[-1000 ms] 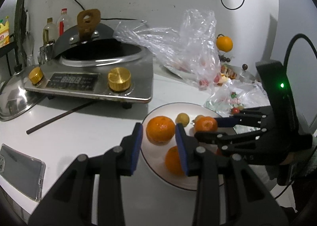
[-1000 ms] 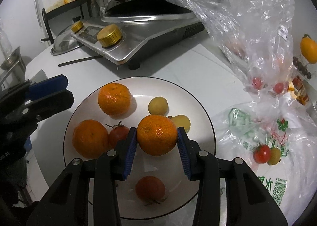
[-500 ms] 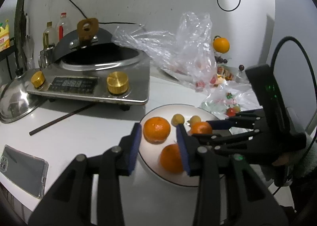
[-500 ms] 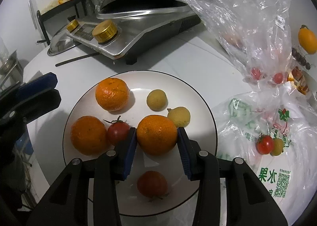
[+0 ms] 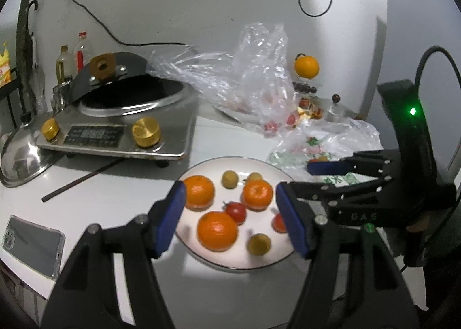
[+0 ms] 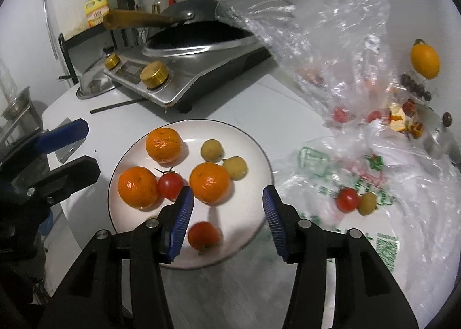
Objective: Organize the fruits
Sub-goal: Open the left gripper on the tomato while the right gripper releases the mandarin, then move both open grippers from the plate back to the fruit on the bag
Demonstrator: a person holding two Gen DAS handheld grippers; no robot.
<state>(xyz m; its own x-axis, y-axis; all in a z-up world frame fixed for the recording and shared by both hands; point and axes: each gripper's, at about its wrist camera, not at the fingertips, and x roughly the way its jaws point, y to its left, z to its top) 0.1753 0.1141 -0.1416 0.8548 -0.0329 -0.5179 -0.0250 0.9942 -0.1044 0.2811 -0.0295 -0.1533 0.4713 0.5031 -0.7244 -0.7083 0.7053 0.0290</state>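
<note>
A white plate [image 6: 253, 139] [image 5: 201, 254] on the white table holds three oranges, two red tomatoes and a few small yellow fruits. The orange [image 6: 209, 182] [image 5: 257, 190] just in front of my right gripper rests on the plate, free of the pads. My right gripper [image 6: 225, 222] is open and empty above the plate's near edge; it also shows in the left wrist view [image 5: 296, 185]. My left gripper [image 5: 230, 219] is open and empty over the plate's near side; it also shows in the right wrist view [image 6: 72, 147].
An induction cooker with a wok [image 5: 126, 115] stands behind the plate. Clear plastic bags [image 6: 331, 49] hold more tomatoes; a printed bag [image 6: 360, 185] carries a tomato [image 6: 348, 199] and a yellow fruit. A phone [image 5: 31, 245], a metal lid [image 5: 20, 159], a chopstick [image 5: 80, 179] lie left.
My right gripper opened and let the orange go onto the plate, then drew back. My left gripper opened wider and drew back too.
</note>
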